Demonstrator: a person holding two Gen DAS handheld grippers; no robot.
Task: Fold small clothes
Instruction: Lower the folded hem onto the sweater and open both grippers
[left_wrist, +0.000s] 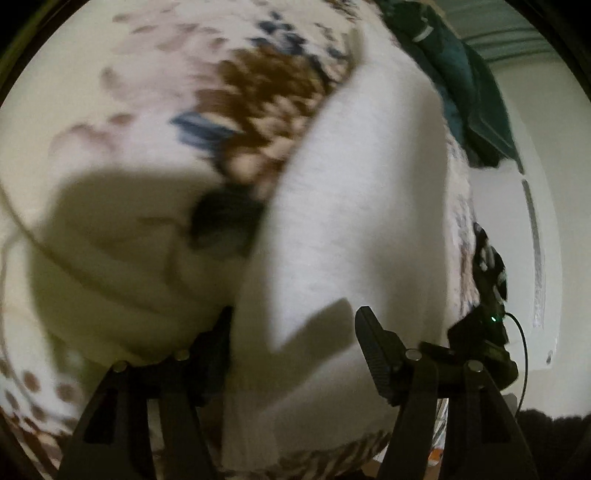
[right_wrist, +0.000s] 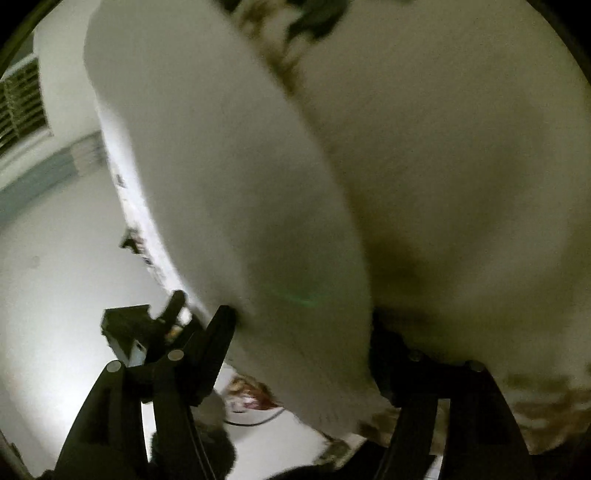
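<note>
A white garment (left_wrist: 354, 206) is seen draped between the jaws of the left gripper (left_wrist: 295, 332), at twelve o'clock, over a patterned bedspread (left_wrist: 258, 92). The right gripper (right_wrist: 303, 332) is likewise spread around it (right_wrist: 240, 184). Whether cloth is pinched cannot be told. The garment is judged soft, light, limp; an edge or corner should be taken.

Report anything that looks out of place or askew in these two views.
Nothing looks damaged or spilled. The white cloth lies slanted across the patterned bedspread, not squared up. A dark teal garment sits crumpled at the far edge. Both views are motion-blurred, so finer faults cannot be judged.
</note>
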